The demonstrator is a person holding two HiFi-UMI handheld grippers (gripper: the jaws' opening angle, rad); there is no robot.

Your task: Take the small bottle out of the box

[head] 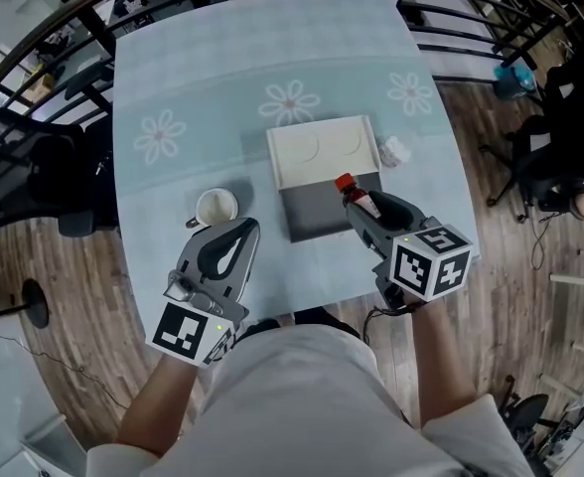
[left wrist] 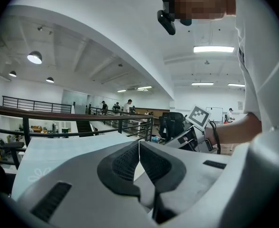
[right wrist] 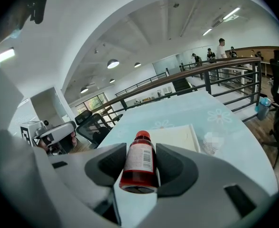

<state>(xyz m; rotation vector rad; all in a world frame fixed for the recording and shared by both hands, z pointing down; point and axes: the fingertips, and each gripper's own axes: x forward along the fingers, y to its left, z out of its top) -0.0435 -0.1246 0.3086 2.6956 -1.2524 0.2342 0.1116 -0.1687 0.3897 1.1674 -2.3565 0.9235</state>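
Observation:
My right gripper (head: 364, 205) (right wrist: 138, 167) is shut on a small bottle (right wrist: 139, 161) of red liquid with a red cap (head: 346, 182) and a white label. It holds the bottle in the air above the near right corner of the white box (head: 324, 149), whose open inside shows a dark shaded floor (head: 317, 212). The bottle lies along the jaws, cap pointing away from me. My left gripper (head: 242, 229) (left wrist: 139, 152) hovers over the table's front left with its pads pressed together and nothing between them.
A white cup (head: 216, 207) stands on the pale blue flowered tablecloth (head: 173, 87) just ahead of the left gripper. A crumpled white wad (head: 395, 150) lies right of the box. Black chairs (head: 34, 182) and railings surround the table.

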